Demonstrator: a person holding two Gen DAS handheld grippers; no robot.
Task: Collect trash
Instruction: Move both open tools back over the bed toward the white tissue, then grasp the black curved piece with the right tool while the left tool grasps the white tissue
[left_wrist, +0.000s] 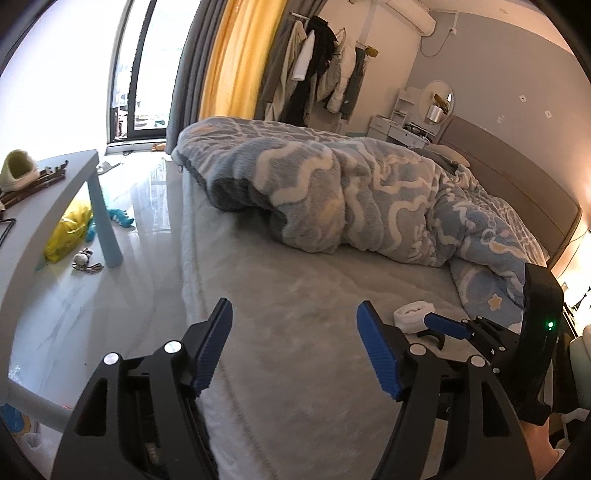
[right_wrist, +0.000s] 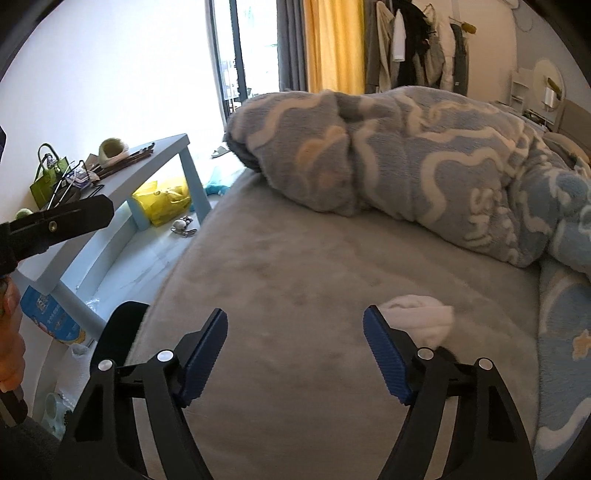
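Right tool (right_wrist: 295, 350), jaws spread and holding nothing, hangs over the grey bed (right_wrist: 288, 266), its right pad just beside a crumpled white wad (right_wrist: 421, 317) that looks to be tissue, the trash to be collected. The left tool (left_wrist: 295, 347) is likewise released and empty, pointed down at bare bed cover; in its view the same white wad (left_wrist: 410, 314) lies past its right finger, with the right tool (left_wrist: 458, 330) next to it. The wad rests on the cover near the edge of the rumpled blue-and-white blanket (right_wrist: 424, 155), apart from it.

To take it cleanly, the right tool probably needs to shift rightward so the wad sits squarely between the pads, then come down until the tips brush the cover before closing; a soft wad can squash and slip out, and closing too deep could pinch the plush cover with it. A dark bit shows beneath the wad; what it is cannot be told. Beyond the bed, a pale blue bench (right_wrist: 162, 166) carries clutter, with a yellow bag (right_wrist: 162, 201) on the floor beneath.
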